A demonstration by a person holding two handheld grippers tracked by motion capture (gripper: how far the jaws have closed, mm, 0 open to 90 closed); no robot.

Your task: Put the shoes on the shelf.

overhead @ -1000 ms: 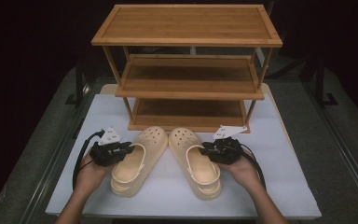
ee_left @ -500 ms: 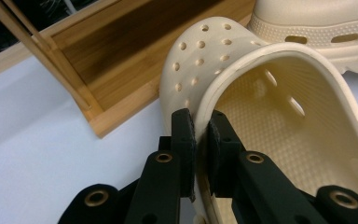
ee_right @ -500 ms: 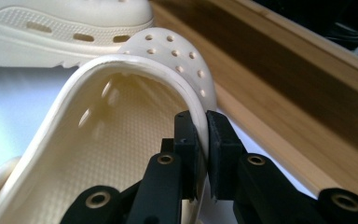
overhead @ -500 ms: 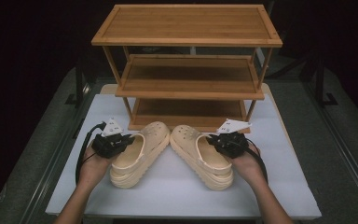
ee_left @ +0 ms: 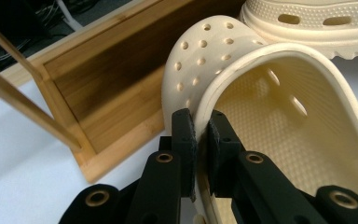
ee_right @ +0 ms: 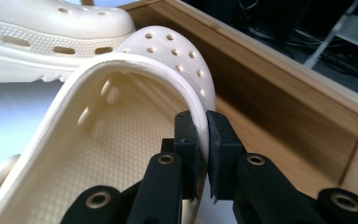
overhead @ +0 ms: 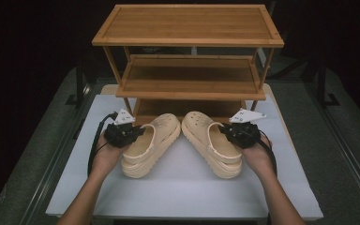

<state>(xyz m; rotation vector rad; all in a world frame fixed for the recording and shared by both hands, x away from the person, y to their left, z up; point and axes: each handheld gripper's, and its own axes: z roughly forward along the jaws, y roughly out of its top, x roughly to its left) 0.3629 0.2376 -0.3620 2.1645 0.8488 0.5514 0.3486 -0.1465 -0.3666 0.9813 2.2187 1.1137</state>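
Two cream perforated clogs sit side by side in front of a three-tier bamboo shoe rack (overhead: 190,61). My left gripper (overhead: 137,133) has just closed on the outer side wall of the left clog (overhead: 152,143). In the left gripper view its jaws (ee_left: 201,128) pinch that clog's rim (ee_left: 279,116). My right gripper (overhead: 225,132) has likewise just closed on the outer wall of the right clog (overhead: 211,145). In the right gripper view it (ee_right: 204,126) clamps the rim of its clog (ee_right: 121,140). Both toes point at the rack's lowest shelf (overhead: 187,108).
A white mat (overhead: 183,192) covers the table, with dark table edges and rails at both sides. The bottom shelf's wooden edge (ee_left: 107,93) (ee_right: 279,102) lies close ahead of each clog's toe. Each gripper view also catches the other clog (ee_left: 307,23) (ee_right: 51,28).
Both hands have moved forward and a little up, carrying the clogs closer to the rack's lowest shelf. The clogs' toes now nearly reach the shelf edge.
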